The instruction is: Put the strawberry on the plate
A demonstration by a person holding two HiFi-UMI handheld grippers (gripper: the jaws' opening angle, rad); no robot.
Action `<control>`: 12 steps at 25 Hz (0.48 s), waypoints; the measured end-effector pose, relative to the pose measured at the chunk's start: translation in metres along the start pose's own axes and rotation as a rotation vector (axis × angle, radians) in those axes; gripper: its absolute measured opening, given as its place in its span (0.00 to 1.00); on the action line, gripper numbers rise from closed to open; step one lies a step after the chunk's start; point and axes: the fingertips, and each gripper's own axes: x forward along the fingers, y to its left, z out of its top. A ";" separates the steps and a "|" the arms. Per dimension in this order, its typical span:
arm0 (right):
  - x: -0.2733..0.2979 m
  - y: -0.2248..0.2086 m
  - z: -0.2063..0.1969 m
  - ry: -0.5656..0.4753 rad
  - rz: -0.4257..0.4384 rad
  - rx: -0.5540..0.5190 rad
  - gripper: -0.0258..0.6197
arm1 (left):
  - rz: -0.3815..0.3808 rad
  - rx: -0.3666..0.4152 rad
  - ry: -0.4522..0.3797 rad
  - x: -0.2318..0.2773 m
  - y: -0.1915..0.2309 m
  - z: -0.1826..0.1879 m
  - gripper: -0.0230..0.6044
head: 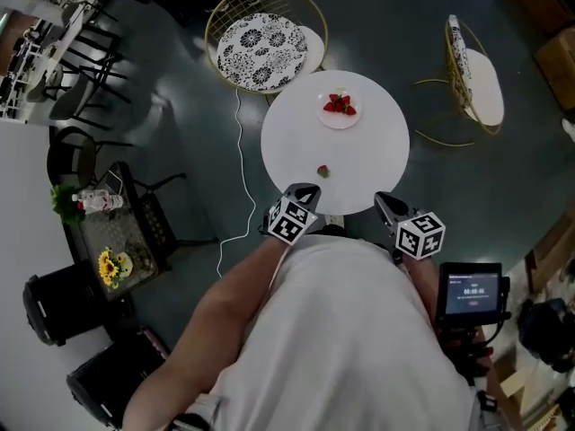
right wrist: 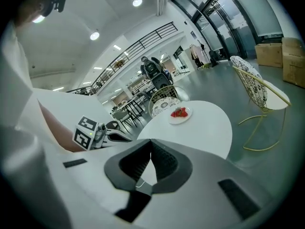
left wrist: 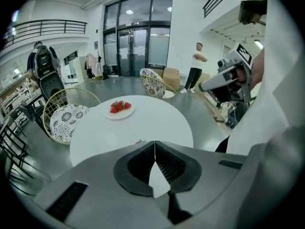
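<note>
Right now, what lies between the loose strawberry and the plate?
Nothing. The head view shows only bare white tabletop between the loose strawberry and the plate.

Strawberry mostly hidden (behind jaws).

The head view is dim, its white table glaring; both gripper views brighter under ceiling lights; fisheye bending, black vignetted corners.
</note>
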 end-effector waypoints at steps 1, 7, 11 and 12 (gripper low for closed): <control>0.003 -0.001 0.001 0.002 -0.005 0.005 0.05 | -0.004 0.010 0.023 0.005 0.004 -0.003 0.05; 0.021 -0.011 0.010 0.000 -0.042 0.032 0.05 | -0.069 0.111 0.114 0.034 0.024 -0.009 0.05; 0.031 -0.019 0.015 -0.008 -0.073 0.058 0.05 | -0.112 0.180 0.157 0.051 0.035 -0.011 0.05; 0.033 -0.020 0.017 -0.010 -0.080 0.064 0.05 | -0.122 0.197 0.168 0.055 0.037 -0.012 0.05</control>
